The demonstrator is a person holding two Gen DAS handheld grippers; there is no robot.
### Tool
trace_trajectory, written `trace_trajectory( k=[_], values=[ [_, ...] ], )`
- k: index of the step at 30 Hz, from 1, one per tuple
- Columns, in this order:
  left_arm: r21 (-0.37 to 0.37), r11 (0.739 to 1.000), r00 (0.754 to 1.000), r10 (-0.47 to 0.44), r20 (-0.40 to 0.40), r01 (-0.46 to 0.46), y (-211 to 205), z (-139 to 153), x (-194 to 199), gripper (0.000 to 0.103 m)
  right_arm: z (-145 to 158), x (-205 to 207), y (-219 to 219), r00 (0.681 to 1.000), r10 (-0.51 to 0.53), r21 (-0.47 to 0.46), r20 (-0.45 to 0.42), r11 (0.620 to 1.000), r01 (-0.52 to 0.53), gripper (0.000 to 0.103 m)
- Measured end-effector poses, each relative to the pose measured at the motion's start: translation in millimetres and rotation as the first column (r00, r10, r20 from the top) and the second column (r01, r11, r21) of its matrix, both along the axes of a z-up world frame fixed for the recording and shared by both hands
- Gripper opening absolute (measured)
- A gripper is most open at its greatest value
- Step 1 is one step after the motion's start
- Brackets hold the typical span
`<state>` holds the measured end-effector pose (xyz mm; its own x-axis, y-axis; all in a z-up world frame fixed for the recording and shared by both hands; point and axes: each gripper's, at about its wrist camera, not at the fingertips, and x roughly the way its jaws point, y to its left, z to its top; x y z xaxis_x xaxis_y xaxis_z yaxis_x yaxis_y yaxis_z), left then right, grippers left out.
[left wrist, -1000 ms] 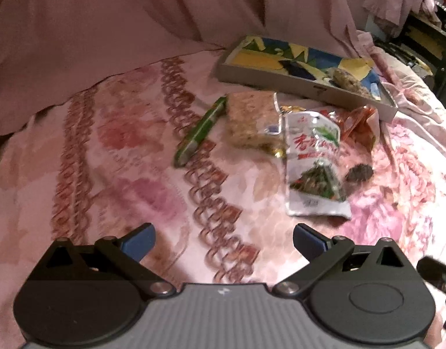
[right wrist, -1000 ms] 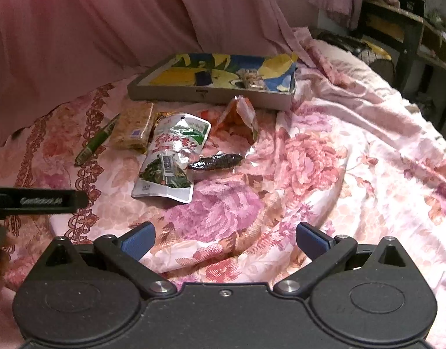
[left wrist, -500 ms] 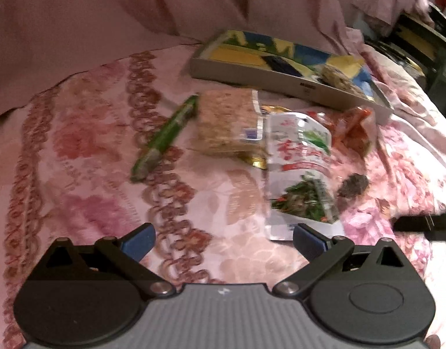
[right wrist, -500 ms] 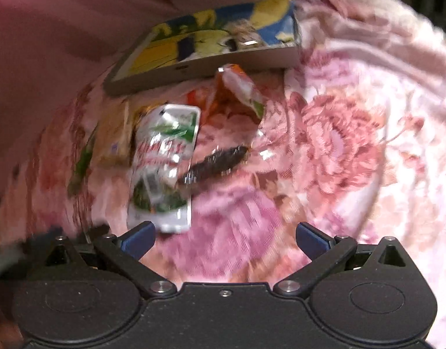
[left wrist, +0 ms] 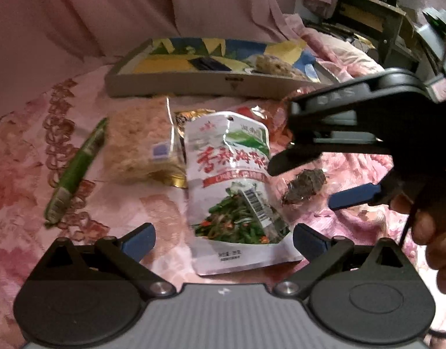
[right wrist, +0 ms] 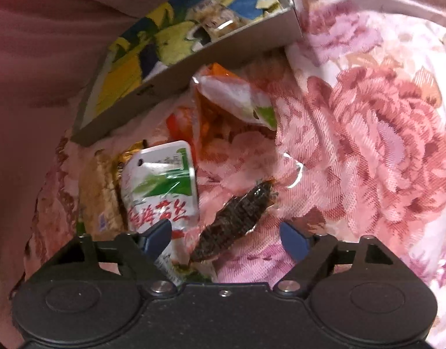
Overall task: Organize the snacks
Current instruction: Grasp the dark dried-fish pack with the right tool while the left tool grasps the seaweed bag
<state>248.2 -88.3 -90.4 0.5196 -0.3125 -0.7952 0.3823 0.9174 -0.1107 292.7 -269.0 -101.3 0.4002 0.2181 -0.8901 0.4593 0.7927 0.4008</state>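
Right tool (right wrist: pixel 226 234) narrowing astride dark snack (right wrist: pixel 234 218), unclamped; left tool (left wrist: pixel 224 237) wide; pouch (left wrist: pixel 231 186) seemingly "香辣海苔丝".

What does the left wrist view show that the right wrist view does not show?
Only the left wrist view shows the green stick snack, the whole right gripper from the side, and the hand holding it. Only the right wrist view shows the large rose print on the bedspread. Both show the tray, the white seaweed packet, the dark wrapped snack, and the orange packet.
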Motion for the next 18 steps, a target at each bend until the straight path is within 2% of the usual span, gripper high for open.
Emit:
trace_trajectory(
  k=[2,7,13,16,18],
  values=[
    [0.008,1.0,1.0,-0.006,-0.01,0.006,-3.1,-4.2,1.6,0.101,-0.7,4.7,3.3,1.0,-0.005,-0.024,0.005,1.0,0.005,0.082],
    [0.034,0.999,1.0,-0.025,-0.006,0.025,-7.4,-9.0,0.7,0.098,2.4,11.3,15.4,0.999,0.049,-0.134,0.013,0.99,-0.047,0.065],
    [0.007,0.999,0.998,-0.047,-0.039,0.047,-7.4,-3.9,-1.9,0.098,2.8,9.5,16.1,0.993,0.116,-0.185,0.002,0.976,-0.114,0.058],
    [-0.011,1.0,0.998,-0.023,-0.055,0.022,-2.1,-2.2,0.3,0.099,2.4,6.6,12.0,0.989,0.144,-0.249,-0.017,0.958,-0.143,0.057],
    [-0.037,0.999,0.997,0.009,-0.081,-0.012,4.7,-2.0,3.6,0.099,2.0,6.3,6.8,0.988,0.153,-0.258,-0.024,0.954,-0.154,0.057]
  ],
)
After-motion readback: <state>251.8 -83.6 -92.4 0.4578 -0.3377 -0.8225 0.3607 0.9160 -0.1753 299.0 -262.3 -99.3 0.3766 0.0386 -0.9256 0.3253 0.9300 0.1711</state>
